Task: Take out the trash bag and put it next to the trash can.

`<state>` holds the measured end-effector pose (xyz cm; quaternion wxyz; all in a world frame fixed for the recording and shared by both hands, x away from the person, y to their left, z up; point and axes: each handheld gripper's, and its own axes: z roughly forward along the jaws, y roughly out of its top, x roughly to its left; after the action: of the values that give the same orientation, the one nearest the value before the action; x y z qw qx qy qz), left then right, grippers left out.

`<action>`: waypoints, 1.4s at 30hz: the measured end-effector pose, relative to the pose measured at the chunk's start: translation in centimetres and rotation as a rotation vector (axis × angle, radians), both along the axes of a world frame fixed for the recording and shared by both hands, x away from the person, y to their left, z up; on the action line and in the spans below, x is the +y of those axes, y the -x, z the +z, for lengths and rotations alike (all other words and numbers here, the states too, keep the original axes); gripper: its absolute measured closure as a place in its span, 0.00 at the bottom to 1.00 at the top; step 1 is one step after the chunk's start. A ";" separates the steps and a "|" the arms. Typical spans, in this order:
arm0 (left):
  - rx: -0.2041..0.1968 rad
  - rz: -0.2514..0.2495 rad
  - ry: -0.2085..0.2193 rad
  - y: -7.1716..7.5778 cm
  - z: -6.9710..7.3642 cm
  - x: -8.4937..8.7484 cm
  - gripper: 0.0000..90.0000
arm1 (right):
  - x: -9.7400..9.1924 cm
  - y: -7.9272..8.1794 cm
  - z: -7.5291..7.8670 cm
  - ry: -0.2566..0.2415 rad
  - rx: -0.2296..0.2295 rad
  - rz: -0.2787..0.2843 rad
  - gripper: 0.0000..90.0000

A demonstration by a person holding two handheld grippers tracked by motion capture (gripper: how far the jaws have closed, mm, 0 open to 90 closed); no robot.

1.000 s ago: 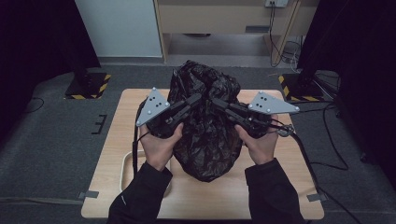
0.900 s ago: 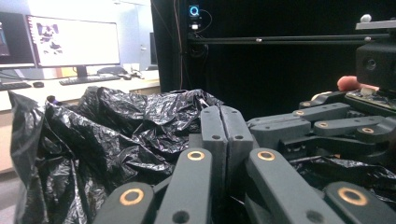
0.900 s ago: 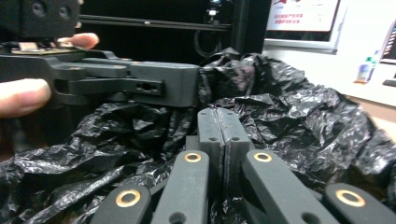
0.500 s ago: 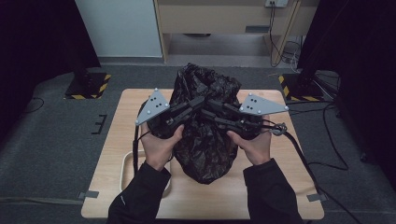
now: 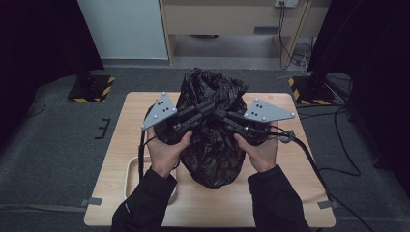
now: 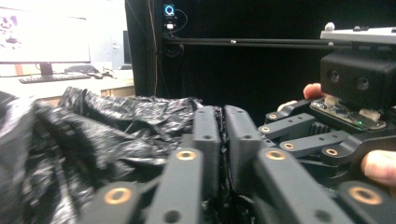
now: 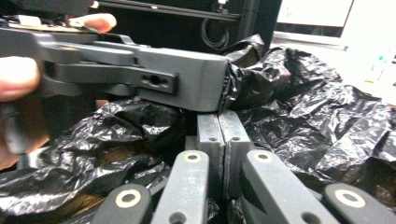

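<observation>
Both grippers, left (image 5: 209,110) and right (image 5: 218,114), pinch the black bag's (image 5: 212,150) neck film; left's jaws just eased slightly; best kept taut, pulled evenly.

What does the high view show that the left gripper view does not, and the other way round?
High view alone: the wooden table, a pale tray's rim under the left forearm, the whole black plastic bag standing on the table, and both dark sleeves. Left gripper view alone: a close look at the left gripper, its jaws nearly together with crumpled bag film at their base, plus a lit monitor and keyboard on a desk behind. Both share: the bag and the right gripper in its hand, meeting the left one at the bag's gathered top.
</observation>
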<state>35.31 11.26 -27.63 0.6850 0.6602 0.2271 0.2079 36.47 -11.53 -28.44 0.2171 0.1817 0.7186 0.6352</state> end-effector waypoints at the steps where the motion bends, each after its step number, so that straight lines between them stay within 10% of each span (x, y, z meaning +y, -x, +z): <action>1: -0.004 -0.001 0.001 0.0 0.0 0.0 0.86 | -0.1 0.0 0.0 -0.002 0.001 -0.014 1.00; 7: -0.036 0.054 0.027 0.6 0.2 0.9 0.68 | -0.5 -0.2 0.2 -0.012 0.004 -0.073 1.00; 17: -0.061 0.297 0.045 2.2 -1.2 6.0 0.47 | -0.9 -0.2 1.5 -0.065 -0.033 -0.143 1.00; 29: 0.105 0.465 0.002 2.4 -7.4 12.1 0.43 | -0.2 0.2 3.3 -0.126 -0.112 -0.260 1.00; 42: 0.338 0.551 -0.219 2.4 -17.2 15.6 0.33 | -0.8 0.8 5.4 -0.177 -0.195 -0.334 1.00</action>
<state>32.93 26.88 -44.79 0.4807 0.6688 0.4838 0.2960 35.64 -12.34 -23.02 0.3709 0.2541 0.5957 0.6656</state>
